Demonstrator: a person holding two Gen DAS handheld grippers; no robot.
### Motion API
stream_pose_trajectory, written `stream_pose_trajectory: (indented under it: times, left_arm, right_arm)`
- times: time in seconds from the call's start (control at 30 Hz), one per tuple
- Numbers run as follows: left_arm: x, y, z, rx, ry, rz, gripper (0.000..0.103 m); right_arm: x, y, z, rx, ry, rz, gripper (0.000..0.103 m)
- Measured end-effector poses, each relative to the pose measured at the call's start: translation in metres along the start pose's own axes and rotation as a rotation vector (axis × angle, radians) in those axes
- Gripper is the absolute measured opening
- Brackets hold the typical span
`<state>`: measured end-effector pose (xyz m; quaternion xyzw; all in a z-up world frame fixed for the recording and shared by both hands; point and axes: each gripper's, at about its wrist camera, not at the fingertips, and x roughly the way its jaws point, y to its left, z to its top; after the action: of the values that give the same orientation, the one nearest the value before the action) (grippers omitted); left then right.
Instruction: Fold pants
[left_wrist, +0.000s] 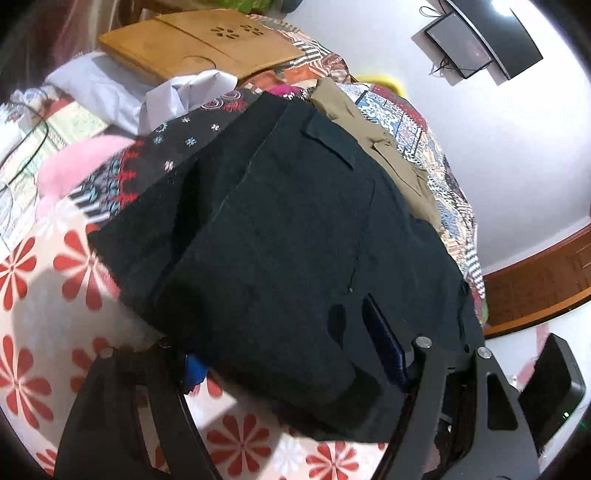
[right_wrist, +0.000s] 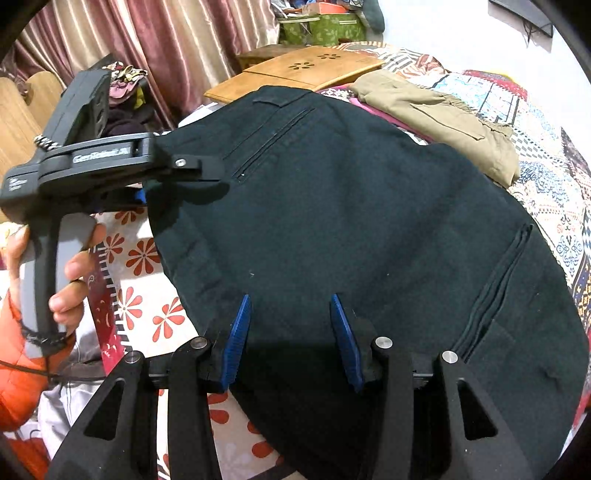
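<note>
Pants lie on the bed, folded into a compact stack; your left gripper straddles the near edge, jaws wide; right gripper part-open, empty; perhaps one fold left.

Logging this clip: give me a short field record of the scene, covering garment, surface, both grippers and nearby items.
garment: dark pants, folded into a compact block
surface: floral sheet on a bed
left gripper: jaws apart, straddling the pants' edge; grip unclear
right gripper: jaws apart over the pants, nothing pinched
nearby: khaki garment beyond the pants; wooden lap desk behind
fold state: appears largely folded
</note>
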<state>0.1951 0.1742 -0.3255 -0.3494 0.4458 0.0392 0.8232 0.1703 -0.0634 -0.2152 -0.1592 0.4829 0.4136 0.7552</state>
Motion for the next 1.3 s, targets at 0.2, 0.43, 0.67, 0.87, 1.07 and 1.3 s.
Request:
stream_pose_trajectory:
  times: [0.2, 0.43, 0.67, 0.87, 1.07, 1.3]
  left_arm:
    - [0.004, -0.009, 0.006, 0.075, -0.036, 0.132, 0.049]
    - [-0.009, -0.025, 0.003, 0.198, -0.075, 0.183, 0.034]
    - [-0.028, -0.049, 0.009, 0.289, -0.139, 0.206, 0.03]
    - [-0.042, -0.08, 0.013, 0.382, -0.189, 0.213, 0.029]
    - [-0.053, -0.112, 0.017, 0.439, -0.214, 0.17, 0.026]
    - [-0.065, -0.166, 0.013, 0.537, -0.247, 0.125, 0.021]
  right_arm:
    - [0.0, 0.002, 0.001, 0.004, -0.001, 0.003, 0.042]
    - [-0.008, 0.001, 0.003, 0.033, -0.017, 0.018, 0.042]
    - [-0.066, -0.016, 0.001, 0.084, -0.171, 0.007, 0.042]
    - [-0.109, -0.062, -0.02, 0.203, -0.267, -0.121, 0.05]
    - [-0.102, -0.096, -0.054, 0.289, -0.201, -0.195, 0.05]
    - [-0.071, -0.091, -0.07, 0.275, -0.138, -0.182, 0.053]
